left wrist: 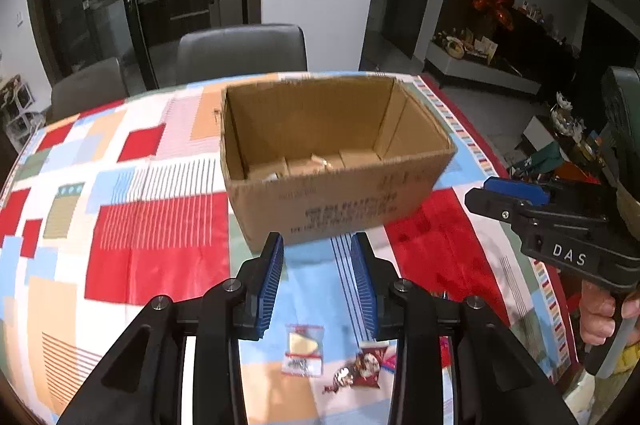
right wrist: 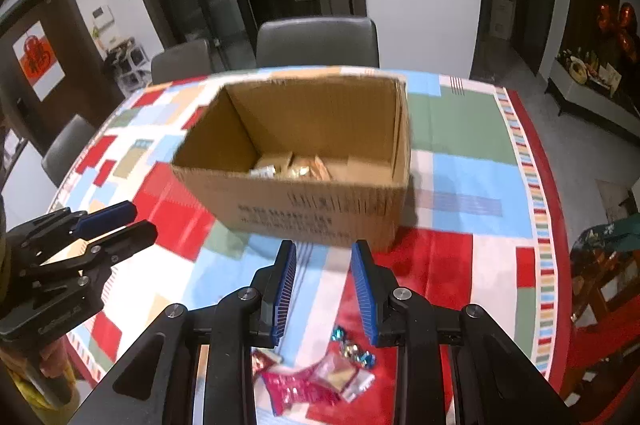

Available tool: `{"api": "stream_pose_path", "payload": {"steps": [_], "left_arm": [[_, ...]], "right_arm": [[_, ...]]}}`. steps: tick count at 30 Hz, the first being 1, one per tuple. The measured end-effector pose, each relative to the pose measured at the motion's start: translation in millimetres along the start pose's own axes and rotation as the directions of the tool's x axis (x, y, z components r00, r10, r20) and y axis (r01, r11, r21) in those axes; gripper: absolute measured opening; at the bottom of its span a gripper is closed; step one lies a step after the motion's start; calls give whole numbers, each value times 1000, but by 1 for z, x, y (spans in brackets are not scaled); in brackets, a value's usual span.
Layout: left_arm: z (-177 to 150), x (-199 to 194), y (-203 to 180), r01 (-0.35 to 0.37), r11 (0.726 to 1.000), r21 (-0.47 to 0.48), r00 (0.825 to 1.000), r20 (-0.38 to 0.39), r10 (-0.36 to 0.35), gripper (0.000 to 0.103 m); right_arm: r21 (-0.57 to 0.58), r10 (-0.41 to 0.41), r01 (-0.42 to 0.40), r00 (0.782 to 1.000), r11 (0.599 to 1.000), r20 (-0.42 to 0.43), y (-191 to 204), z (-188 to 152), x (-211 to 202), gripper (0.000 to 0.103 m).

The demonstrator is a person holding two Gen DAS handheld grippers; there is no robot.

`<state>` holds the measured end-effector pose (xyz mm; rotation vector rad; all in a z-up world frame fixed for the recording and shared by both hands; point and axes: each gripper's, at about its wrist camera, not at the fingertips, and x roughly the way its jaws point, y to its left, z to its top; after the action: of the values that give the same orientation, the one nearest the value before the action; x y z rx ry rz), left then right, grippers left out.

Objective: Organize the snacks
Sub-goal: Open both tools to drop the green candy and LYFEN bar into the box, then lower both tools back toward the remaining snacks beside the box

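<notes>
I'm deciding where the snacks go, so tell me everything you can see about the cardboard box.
The cardboard box is plain brown corrugated card, open-topped, with blurred dark print on its near side. It stands upright on the patchwork tablecloth, beyond both grippers, and neither touches it. A few pale and golden wrapped packets lie on its floor.

Even indoor light, moderately bright on patterned cloth over bench [left wrist: 160,225]; dim doorways and dark cabinets behind. Soft shadow under cardboard box [left wrist: 332,161]. Motion blur on box rim and printed text in both views. Strong fisheye bending, black vignette at corners. Mild sheen on red cloth patches. Small snack packets [right wrist: 320,381] near bottom edge soft.
</notes>
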<state>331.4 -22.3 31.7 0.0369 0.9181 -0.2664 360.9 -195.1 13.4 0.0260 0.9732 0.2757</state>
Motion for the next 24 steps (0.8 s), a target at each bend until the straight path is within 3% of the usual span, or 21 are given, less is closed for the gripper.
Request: {"api": "stream_pose_path", "payload": {"steps": [13, 24], "left_arm": [[-41, 18, 1, -27, 999, -34, 993, -118, 23, 40], [-69, 59, 8, -37, 998, -57, 965, -260, 21, 44]], "right_arm": [[-17, -20, 17, 983, 1000, -180, -2, -41, 29, 30], [-8, -29, 28, 942, 1000, -334, -10, -76, 70, 30]]}}
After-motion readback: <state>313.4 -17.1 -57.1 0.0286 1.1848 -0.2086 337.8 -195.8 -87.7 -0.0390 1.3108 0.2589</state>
